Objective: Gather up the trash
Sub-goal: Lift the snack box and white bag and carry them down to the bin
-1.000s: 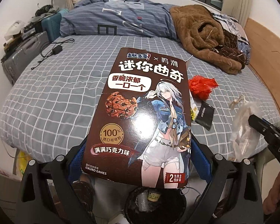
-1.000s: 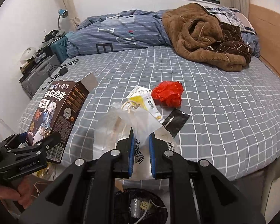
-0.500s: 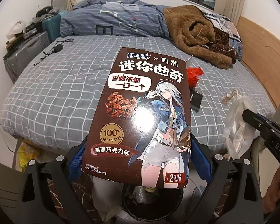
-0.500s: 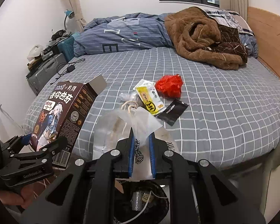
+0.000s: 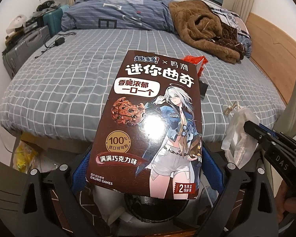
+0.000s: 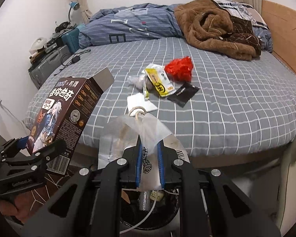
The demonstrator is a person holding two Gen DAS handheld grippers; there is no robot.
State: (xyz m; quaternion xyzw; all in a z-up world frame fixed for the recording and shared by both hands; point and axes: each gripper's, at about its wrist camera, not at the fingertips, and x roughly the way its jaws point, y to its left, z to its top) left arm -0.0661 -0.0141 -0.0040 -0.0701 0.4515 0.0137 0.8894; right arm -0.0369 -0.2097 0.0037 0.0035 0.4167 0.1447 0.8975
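A brown cookie box (image 5: 150, 118) with a cartoon figure is clamped across its width in my left gripper (image 5: 147, 164). It hangs over a black-lined trash bin (image 5: 155, 207) on the floor before the bed. My right gripper (image 6: 150, 158) is shut on a clear plastic bag (image 6: 134, 134) with a string tie, above the same bin (image 6: 148, 207). The left gripper (image 6: 29, 154) and the box (image 6: 65, 114) also show at the left of the right wrist view. On the bed lie a red crumpled wrapper (image 6: 179, 69), a yellow packet (image 6: 159, 81), a black sachet (image 6: 183, 94) and white paper (image 6: 140, 102).
The grey checked bed (image 6: 236, 108) carries a brown blanket (image 6: 213, 27) and a blue duvet (image 6: 132, 27) at its far end. A grey suitcase (image 5: 21, 49) and a charger cable (image 5: 57, 41) are at the left. A wooden headboard (image 5: 276, 45) and a pale chair (image 5: 292, 108) stand at the right.
Both grippers have drawn back from the bed with the box and the bag still held. The bed's front edge now sits farther off, and more of the bin shows below.
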